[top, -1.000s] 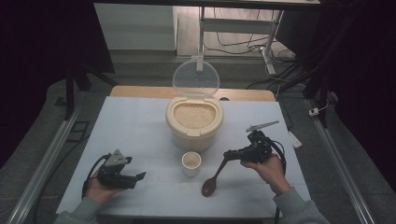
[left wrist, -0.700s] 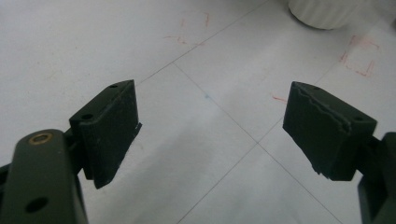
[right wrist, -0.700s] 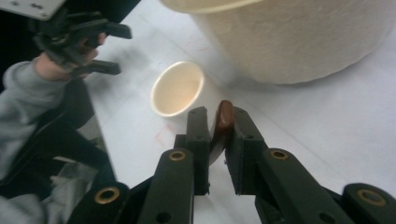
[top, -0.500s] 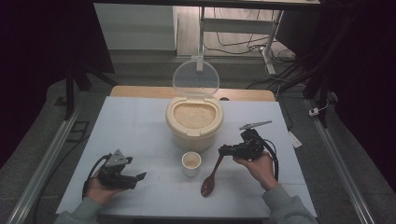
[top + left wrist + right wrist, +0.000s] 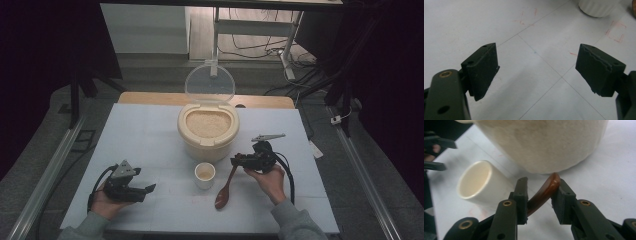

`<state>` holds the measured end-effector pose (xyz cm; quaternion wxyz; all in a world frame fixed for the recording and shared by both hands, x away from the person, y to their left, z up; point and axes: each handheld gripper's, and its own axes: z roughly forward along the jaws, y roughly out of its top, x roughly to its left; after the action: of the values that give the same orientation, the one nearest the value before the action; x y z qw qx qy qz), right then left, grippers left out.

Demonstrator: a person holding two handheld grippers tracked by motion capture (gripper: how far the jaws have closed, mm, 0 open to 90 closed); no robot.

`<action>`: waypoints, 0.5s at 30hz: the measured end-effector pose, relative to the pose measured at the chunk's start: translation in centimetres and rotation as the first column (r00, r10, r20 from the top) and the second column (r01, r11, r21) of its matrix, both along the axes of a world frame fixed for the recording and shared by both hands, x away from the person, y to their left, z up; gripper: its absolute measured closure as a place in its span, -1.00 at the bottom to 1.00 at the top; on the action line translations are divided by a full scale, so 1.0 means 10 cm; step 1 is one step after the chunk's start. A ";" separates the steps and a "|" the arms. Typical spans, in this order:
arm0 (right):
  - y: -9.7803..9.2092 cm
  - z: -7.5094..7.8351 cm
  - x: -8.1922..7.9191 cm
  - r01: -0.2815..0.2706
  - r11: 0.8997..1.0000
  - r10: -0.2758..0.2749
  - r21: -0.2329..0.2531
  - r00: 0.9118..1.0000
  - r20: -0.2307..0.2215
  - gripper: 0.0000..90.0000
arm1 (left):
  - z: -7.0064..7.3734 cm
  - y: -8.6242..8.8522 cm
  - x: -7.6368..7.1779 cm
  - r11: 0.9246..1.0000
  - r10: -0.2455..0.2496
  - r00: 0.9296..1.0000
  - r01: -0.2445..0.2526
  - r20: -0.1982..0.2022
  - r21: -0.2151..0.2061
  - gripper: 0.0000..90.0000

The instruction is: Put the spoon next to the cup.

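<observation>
1. Centrally: brown wooden spoon (image 5: 224, 190), handle clamped between jaws of right gripper (image 5: 539, 195), bowl on white table (image 5: 145, 140).
2. Just left: small white cup (image 5: 204, 175).
3. Behind: cream rice container (image 5: 208, 127), clear round lid (image 5: 209, 83) upright.
4. Far left: left gripper (image 5: 536, 70), jaws wide, empty.

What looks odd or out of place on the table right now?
Nothing is spilled. The one odd thing is the brown spoon: the right gripper pinches only the tip of its handle, at a slant between the jaws, while its bowl lies on the table beside the small cup.
</observation>
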<state>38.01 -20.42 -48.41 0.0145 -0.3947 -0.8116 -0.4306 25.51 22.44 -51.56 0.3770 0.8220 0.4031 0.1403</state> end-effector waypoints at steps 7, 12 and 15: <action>0.04 -0.14 0.07 0.019 1.000 -0.019 -0.010 1.000 -0.005 0.43 | -0.01 0.00 0.01 1.000 0.000 1.000 0.000 -0.002 0.003 -0.60; 0.06 -0.21 0.09 0.029 0.999 -0.029 -0.025 1.000 0.001 0.38 | -0.01 0.01 0.01 1.000 0.002 1.000 -0.002 -0.002 0.003 -0.60; 0.08 -0.25 0.10 0.031 0.998 -0.031 -0.050 1.000 0.006 0.32 | -0.01 0.00 0.00 1.000 -0.001 1.000 0.001 0.000 0.003 -0.60</action>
<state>39.01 -19.58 -50.89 -0.0041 -0.4065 -0.8160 -0.4111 25.53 22.48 -51.64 0.3758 0.8228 0.4027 0.1405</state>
